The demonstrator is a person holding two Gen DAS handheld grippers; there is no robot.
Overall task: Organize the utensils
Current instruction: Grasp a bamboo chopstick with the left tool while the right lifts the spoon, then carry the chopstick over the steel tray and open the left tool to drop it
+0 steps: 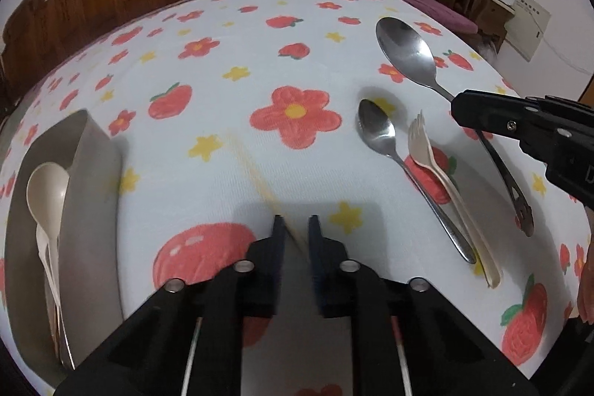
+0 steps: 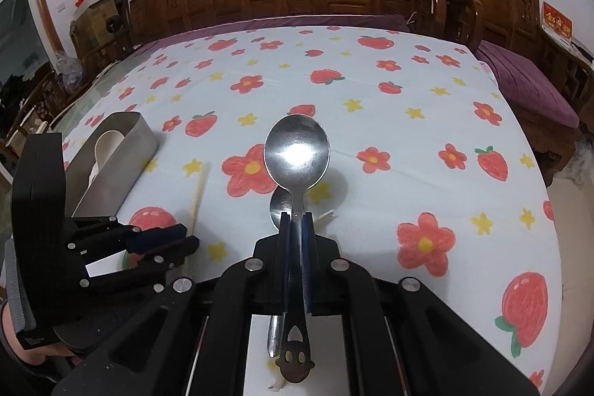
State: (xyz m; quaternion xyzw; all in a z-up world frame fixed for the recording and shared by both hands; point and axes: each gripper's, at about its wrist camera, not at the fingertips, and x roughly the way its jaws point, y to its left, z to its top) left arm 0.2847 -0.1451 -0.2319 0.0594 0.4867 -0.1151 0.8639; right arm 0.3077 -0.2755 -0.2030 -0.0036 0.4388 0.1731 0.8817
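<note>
Right claw (image 2: 295, 216) clamps big spoon (image 2: 297, 151); tray (image 2: 128, 140) (metal) holds cream spoon (image 2: 107, 141).

A pale wooden chopstick (image 1: 252, 169) is showing only as a motion-blurred streak on the flowered tablecloth (image 1: 230, 91). The grey metal tray's (image 1: 85, 210) near end is running off the picture's edge.

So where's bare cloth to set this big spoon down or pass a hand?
Free: the flowered tablecloth beyond the large steel spoon, and its right side. Crowded: near left, between the grey metal box and pale chopsticks; under your jaws, the small steel spoon and cream plastic fork.
</note>
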